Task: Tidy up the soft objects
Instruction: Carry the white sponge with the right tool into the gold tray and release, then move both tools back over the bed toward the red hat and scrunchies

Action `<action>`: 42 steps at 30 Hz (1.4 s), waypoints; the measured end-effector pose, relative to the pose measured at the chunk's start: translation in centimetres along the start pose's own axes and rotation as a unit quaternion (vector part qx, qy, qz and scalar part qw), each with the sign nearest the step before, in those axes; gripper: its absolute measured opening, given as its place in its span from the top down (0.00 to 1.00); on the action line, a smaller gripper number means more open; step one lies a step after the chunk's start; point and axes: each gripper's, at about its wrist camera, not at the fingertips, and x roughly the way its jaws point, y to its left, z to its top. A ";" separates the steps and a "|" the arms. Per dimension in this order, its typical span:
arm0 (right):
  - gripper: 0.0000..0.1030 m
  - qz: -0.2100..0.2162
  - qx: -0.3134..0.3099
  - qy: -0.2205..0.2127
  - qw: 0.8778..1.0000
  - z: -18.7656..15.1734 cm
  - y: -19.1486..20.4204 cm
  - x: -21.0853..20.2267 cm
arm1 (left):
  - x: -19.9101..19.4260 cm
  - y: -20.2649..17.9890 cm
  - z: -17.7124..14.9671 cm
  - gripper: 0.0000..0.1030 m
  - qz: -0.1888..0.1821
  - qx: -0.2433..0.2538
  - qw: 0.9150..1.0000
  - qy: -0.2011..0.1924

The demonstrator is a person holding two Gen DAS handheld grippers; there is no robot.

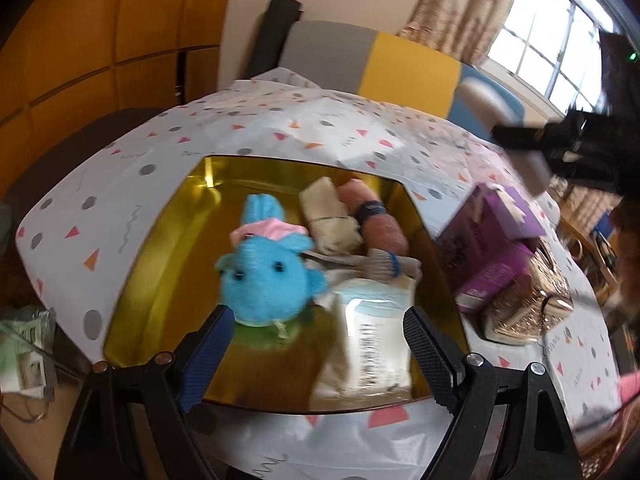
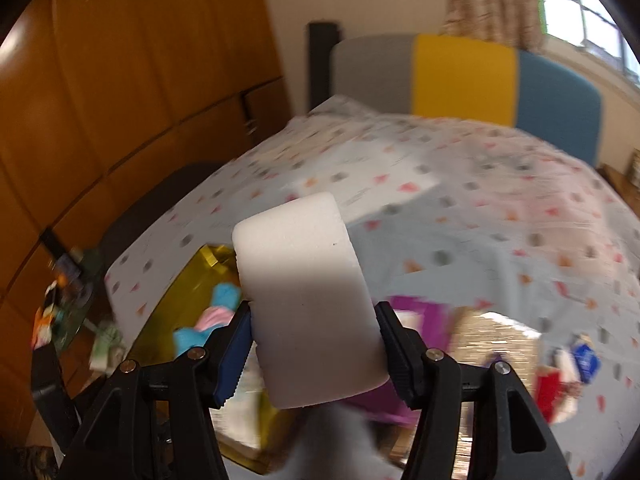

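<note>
Tabletop (image 1: pixel 120 184): covered by pale cloth with grey dots and coral triangles.
Gold tray (image 1: pixel 160 248): on the tabletop, holding blue plush toy (image 1: pixel 264 276), rolled cloths (image 1: pixel 352 220), white packet (image 1: pixel 376 348).
Purple box (image 1: pixel 492 256): just right of the gold tray.
Chair (image 2: pixel 464 76): beyond the tray, grey, yellow, blue.
Wooden panels (image 2: pixel 120 80): left of the tray.
Curtained window (image 1: pixel 548 40): far right of the tray.
Left gripper (image 1: pixel 316 352): fingers wide, holding nothing, above tray's near edge.
Right gripper (image 2: pixel 314 352): fingers clamped on white sponge (image 2: pixel 308 292), raised above the tray's right side.
</note>
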 end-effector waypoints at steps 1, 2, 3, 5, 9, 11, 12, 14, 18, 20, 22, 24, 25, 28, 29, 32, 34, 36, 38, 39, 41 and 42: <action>0.41 0.007 -0.008 0.012 1.000 -0.1 1.1 1.4 | -0.1 0.7 0.0 0.16 0.007 -0.007 1.000 -0.002; 0.41 0.012 -0.012 0.021 1.000 -0.4 1.7 2.5 | -0.1 1.1 0.0 0.16 0.011 -0.011 1.000 -0.003; 0.41 0.018 -0.013 0.032 0.999 -0.6 2.3 3.9 | -0.1 1.6 0.0 0.16 0.015 -0.017 1.000 -0.003; 0.41 0.030 -0.011 0.057 0.998 -1.3 3.3 6.7 | -0.1 2.6 0.1 0.16 0.022 -0.028 0.999 -0.001; 0.40 0.043 -0.007 0.101 0.994 -2.8 5.0 11.1 | 0.0 3.8 0.0 0.16 0.029 -0.042 0.999 0.000; 0.38 0.054 -0.001 0.116 0.992 -3.3 5.5 12.9 | 0.0 3.8 0.0 0.16 0.032 -0.042 0.999 -0.001; 0.37 0.058 0.002 0.121 0.991 -3.4 5.6 13.6 | 0.0 3.9 0.0 0.16 0.032 -0.043 0.999 -0.001; 0.37 0.066 0.002 0.130 0.989 -4.0 6.2 14.5 | 0.1 4.0 0.0 0.16 0.032 -0.043 0.999 0.000; 0.30 0.072 0.007 0.137 0.988 -4.5 6.4 15.5 | 0.3 3.9 -0.1 0.16 0.034 -0.041 0.999 0.003; 0.26 0.072 0.010 0.131 0.989 -4.6 6.3 15.2 | 0.3 3.9 -0.1 0.16 0.034 -0.041 0.999 0.004; 0.23 0.072 0.017 0.127 0.989 -4.5 5.9 14.7 | 0.2 3.8 -0.1 0.16 0.035 -0.038 0.999 0.003; 0.22 0.072 0.023 0.123 0.990 -4.3 5.5 14.2 | 0.0 3.6 0.0 0.15 0.036 -0.036 0.999 0.001; 0.22 0.072 0.024 0.120 0.990 -4.3 5.5 13.9 | 0.0 3.5 0.0 0.15 0.036 -0.034 0.999 0.000; 0.22 0.063 0.011 0.108 0.992 -4.3 5.5 12.6 | -0.1 3.2 0.1 0.15 0.037 -0.027 0.999 -0.001; 0.22 0.057 0.004 0.100 0.993 -4.3 5.6 12.0 | 0.0 3.2 0.1 0.15 0.037 -0.026 0.999 -0.001; 0.22 0.038 0.000 0.086 0.996 -4.4 5.4 10.7 | -0.1 2.7 0.1 0.15 0.035 -0.021 0.999 0.000; 0.22 0.031 -0.002 0.073 0.997 -4.6 5.0 9.5 | -0.1 2.4 0.2 0.15 0.034 -0.015 0.999 0.000; 0.22 0.023 -0.005 0.062 0.998 -4.9 4.7 8.4 | -0.2 2.0 0.2 0.15 0.031 -0.010 0.999 -0.001; 0.22 0.015 -0.007 0.049 0.999 -5.2 4.2 7.2 | -0.3 1.6 0.2 0.15 0.029 -0.004 1.000 -0.002; 0.22 0.011 -0.006 0.042 0.999 -5.4 3.8 6.5 | -0.3 1.4 0.2 0.15 0.028 -0.001 1.000 -0.002; 0.22 0.007 -0.004 0.033 0.999 -5.7 3.4 5.5 | -0.4 0.9 0.3 0.15 0.025 0.006 1.000 -0.002; 0.22 0.005 -0.001 0.027 1.000 -5.9 3.0 4.9 | -0.4 0.6 0.3 0.14 0.023 0.011 1.000 -0.002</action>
